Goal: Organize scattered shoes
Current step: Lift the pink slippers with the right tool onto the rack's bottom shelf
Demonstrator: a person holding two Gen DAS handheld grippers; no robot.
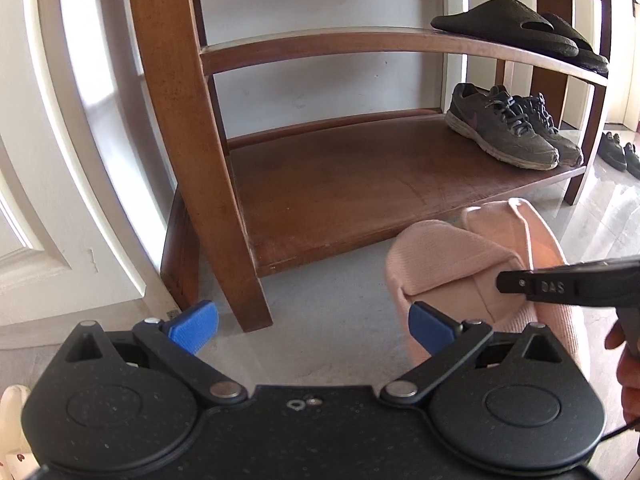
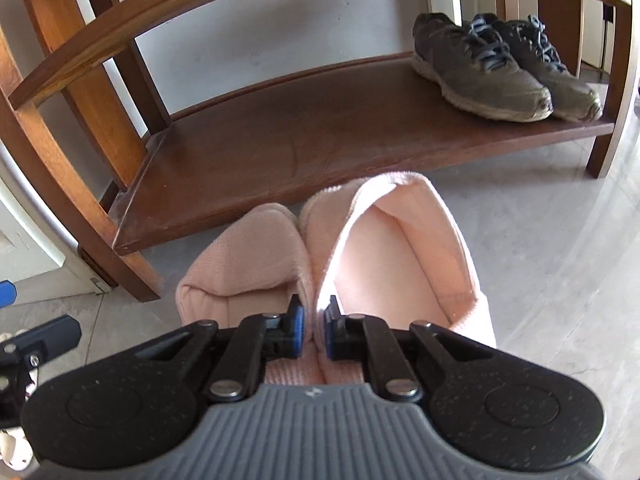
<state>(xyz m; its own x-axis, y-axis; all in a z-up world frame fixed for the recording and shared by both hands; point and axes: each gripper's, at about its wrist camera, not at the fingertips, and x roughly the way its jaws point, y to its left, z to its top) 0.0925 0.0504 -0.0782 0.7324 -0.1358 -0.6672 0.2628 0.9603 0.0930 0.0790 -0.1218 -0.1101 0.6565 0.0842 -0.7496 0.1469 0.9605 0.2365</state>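
A pair of pink slippers [image 2: 352,248] hangs side by side in front of the wooden shoe rack [image 2: 280,136]. My right gripper [image 2: 314,330] is shut on their two inner walls, pinched together between its blue pads. In the left wrist view the same pink slippers [image 1: 460,272] sit at the right, with the right gripper's black finger across them. My left gripper [image 1: 314,326] stands open over the grey floor, nothing between its fingers; its right pad lies close to the slippers' edge.
Grey sneakers [image 2: 500,68] stand on the right of the rack's bottom shelf [image 1: 340,184]. Black slippers [image 1: 516,26] rest on the shelf above. More dark shoes [image 1: 618,154] lie on the floor beyond the rack. A white door [image 1: 60,140] is at the left.
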